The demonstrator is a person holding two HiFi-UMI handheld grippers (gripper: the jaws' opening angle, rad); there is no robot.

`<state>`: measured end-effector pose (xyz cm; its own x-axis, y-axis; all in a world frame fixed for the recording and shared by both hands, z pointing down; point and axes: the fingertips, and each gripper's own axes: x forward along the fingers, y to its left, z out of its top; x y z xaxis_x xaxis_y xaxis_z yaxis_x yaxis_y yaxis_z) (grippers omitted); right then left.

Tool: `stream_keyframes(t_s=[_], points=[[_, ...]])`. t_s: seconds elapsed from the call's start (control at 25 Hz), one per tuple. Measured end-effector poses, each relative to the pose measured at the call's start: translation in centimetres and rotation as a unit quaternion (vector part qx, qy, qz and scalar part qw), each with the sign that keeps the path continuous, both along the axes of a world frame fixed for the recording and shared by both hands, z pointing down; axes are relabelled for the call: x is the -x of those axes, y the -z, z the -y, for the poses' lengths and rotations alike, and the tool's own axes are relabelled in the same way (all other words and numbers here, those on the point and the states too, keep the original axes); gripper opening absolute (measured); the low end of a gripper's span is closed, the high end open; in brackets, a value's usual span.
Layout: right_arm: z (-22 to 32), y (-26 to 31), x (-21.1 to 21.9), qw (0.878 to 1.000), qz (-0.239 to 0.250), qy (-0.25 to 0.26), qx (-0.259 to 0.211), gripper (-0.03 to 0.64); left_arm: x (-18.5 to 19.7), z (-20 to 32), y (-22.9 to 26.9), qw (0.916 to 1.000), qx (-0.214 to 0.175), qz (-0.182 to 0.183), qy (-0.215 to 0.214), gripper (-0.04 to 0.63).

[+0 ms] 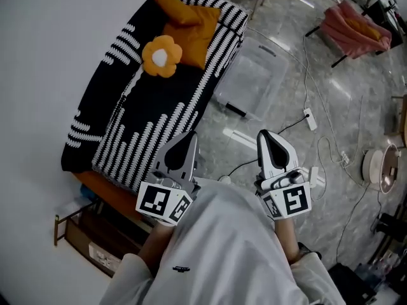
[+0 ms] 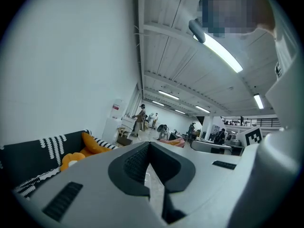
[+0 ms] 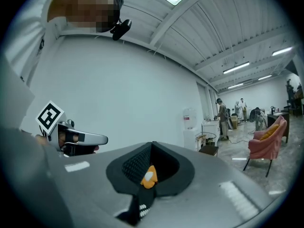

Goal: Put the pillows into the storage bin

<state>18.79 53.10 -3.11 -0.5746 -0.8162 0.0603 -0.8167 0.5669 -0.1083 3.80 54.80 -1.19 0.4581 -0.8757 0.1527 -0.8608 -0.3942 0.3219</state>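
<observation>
An orange square pillow [image 1: 191,27] and a yellow flower-shaped pillow [image 1: 161,56] with a white centre lie on the black-and-white striped sofa [image 1: 146,116]. A clear storage bin [image 1: 254,75] stands on the floor just right of the sofa. My left gripper [image 1: 189,136] and right gripper [image 1: 267,135] are held close to my body, well short of the pillows, both shut and empty. In the left gripper view the shut left gripper [image 2: 149,145] points past the orange pillow [image 2: 92,144] and flower pillow [image 2: 71,159]. The right gripper [image 3: 152,145] shows the flower pillow [image 3: 148,177] through a slit.
A pink chair [image 1: 353,30] stands at the far right. Cables and a power strip [image 1: 310,118] trail over the shiny floor beyond the bin. A low wooden shelf [image 1: 89,237] sits at the sofa's near end. Several people [image 2: 140,118] stand far off in the hall.
</observation>
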Motion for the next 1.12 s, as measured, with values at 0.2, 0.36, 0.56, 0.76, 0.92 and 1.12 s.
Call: stream_keyframes(t_s=[0.2, 0.36, 0.56, 0.76, 0.92, 1.12], points=[[4.6, 1.6, 4.6, 1.000, 0.003, -0.015, -0.014, 0.012, 4.5, 4.9, 1.4, 0.9997, -0.016, -0.004, -0.019, 0.008], [7.7, 1.6, 7.6, 0.999, 0.004, -0.033, -0.014, 0.012, 7.9, 8.1, 1.4, 0.9993, -0.021, -0.006, -0.032, 0.008], [10.7, 0.9, 10.6, 0.999, -0.011, -0.042, -0.005, 0.012, 10.8, 11.7, -1.2, 0.9990, 0.000, -0.009, -0.044, 0.008], [11.8, 0.1, 11.0, 0.998, -0.033, -0.044, 0.015, 0.012, 11.3, 13.0, -2.7, 0.9984, 0.026, -0.022, -0.044, 0.008], [13.6, -0.9, 10.2, 0.998, -0.029, -0.045, 0.022, 0.012, 10.6, 14.3, -3.2, 0.9982, 0.033, -0.014, -0.049, 0.008], [17.7, -2.2, 9.5, 0.999, -0.010, -0.036, 0.025, 0.012, 9.5, 17.8, -3.4, 0.9982, 0.036, 0.003, -0.048, 0.008]])
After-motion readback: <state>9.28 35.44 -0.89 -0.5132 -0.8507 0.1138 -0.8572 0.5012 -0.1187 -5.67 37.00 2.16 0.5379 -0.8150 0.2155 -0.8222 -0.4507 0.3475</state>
